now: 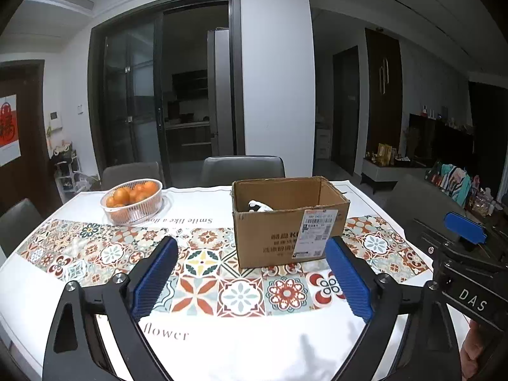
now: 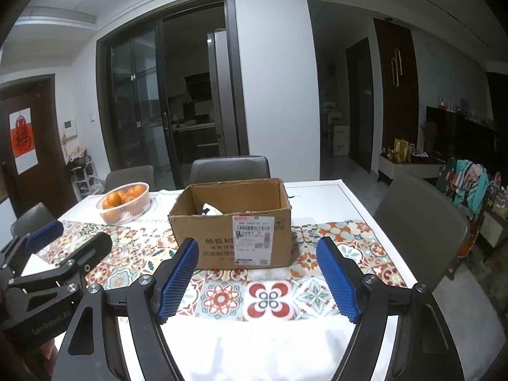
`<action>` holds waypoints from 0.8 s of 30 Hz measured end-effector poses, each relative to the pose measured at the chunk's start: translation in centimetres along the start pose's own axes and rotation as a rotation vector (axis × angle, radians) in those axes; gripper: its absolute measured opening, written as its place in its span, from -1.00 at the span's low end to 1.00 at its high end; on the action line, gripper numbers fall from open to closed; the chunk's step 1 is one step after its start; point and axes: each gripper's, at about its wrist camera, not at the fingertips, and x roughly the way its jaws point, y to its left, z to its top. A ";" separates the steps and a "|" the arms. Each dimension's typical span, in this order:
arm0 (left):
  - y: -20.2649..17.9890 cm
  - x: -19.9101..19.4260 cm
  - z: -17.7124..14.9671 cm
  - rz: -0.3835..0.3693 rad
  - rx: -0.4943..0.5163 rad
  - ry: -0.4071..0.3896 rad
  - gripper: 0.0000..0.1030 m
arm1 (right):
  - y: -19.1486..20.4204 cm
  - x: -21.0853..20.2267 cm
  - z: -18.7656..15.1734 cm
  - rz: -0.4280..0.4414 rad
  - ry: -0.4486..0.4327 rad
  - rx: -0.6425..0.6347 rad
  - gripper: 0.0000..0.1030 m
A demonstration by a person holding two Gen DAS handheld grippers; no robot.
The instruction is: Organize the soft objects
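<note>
Soft toy (image 1: 259, 206), or what looks like one, lies down inside the cardboard box (image 1: 285, 225), and only a small white lump with dark marks pokes above the near wall; from the right-hand camera it shows as a pale, rumpled shape (image 2: 211, 210) low against the box's left inner side, too little of it visible to say what it is. The box stands open-topped on the counter (image 1: 254, 349), on a band of patterned tiles printed across a white cloth, with a white shipping label (image 1: 317, 231) stuck on its near face. To the left of the box, well apart from it, a clear bowl (image 1: 132, 201) holds oranges (image 1: 120, 196). Grey chairs (image 1: 243, 166) are pushed in along the far edge. The left tongs (image 1: 250, 277) hang above the near part of the counter with their blue pads spread wide and nothing between them, short of the box. The right tongs (image 2: 258, 277) hang likewise, wide apart and empty, their pads framing the lower front of the box without touching it. Each pair shows at the edge of the other's view.
</note>
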 end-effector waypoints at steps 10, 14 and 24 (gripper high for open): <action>0.1 -4.0 -1.8 0.026 0.001 -0.020 1.00 | 0.2 -3.2 -1.7 -0.020 0.004 -0.019 0.54; 0.0 -5.0 -2.3 0.028 0.004 -0.024 1.00 | 0.2 -4.2 -2.4 -0.024 -0.001 -0.017 0.54; -0.2 -6.6 -2.9 0.022 0.010 -0.040 1.00 | 0.1 -5.3 -3.6 -0.017 -0.001 -0.005 0.58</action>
